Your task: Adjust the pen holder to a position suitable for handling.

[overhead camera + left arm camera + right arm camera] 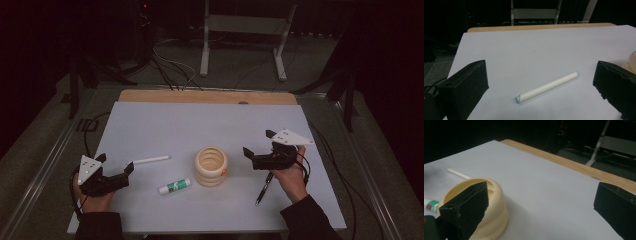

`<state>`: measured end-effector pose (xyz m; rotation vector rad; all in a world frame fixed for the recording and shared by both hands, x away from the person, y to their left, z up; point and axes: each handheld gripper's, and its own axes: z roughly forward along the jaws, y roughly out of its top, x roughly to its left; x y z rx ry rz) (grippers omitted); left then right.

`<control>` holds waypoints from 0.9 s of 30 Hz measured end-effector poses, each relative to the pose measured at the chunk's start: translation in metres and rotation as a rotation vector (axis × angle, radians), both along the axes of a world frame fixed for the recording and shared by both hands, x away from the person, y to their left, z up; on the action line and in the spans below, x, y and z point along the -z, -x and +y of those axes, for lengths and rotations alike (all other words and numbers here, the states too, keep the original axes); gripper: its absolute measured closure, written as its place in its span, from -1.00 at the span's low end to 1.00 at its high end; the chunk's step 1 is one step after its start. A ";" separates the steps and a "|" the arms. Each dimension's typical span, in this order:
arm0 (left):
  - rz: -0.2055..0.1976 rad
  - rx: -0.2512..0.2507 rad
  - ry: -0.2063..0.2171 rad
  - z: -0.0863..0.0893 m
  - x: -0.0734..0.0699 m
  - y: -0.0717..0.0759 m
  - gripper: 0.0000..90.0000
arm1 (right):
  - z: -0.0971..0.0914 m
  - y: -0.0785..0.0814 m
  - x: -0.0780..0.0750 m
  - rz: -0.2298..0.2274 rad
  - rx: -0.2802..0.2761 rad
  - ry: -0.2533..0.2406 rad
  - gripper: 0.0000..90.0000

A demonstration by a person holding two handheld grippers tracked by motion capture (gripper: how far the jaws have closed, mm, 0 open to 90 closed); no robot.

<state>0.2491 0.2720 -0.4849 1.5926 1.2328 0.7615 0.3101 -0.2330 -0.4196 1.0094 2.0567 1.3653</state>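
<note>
From the high view, the left gripper (127,169) rests low on the white sheet (165,125), jaws parted and empty, with the white pen (150,160) just beyond its tips; the glue stick (175,186) lies to its right and the ribbed cup (211,166) farther right. The right gripper (248,153) hovers just right of the cup, also spread and empty, and a black pen (263,189) lies beneath that hand. The left gripper view brings out what the high view cannot: the pen (548,87) lies slantwise between the wide-open jaws, slightly ahead of them, and the cup's edge (632,60) peeks past the right jaw. The right gripper view shows the cup (496,202) close behind its left jaw, the glue stick (431,206) beyond. Closing across that slant could roll or skid the round pen out of the pads; I judge the right gripper's left jaw could nudge the cup if it swings in.
</note>
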 end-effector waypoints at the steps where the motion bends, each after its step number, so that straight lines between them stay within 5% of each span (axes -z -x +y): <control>1: -0.001 -0.002 0.001 0.000 0.000 0.000 -0.99 | -0.004 0.001 0.002 0.000 0.008 -0.011 -1.00; 16: 0.005 0.006 -0.020 0.000 -0.002 0.003 -0.99 | -0.059 0.020 0.036 0.015 0.126 -0.032 -1.00; 27: -0.002 0.036 -0.020 0.002 -0.010 0.009 -1.00 | -0.075 0.029 0.048 0.029 0.175 -0.051 -1.00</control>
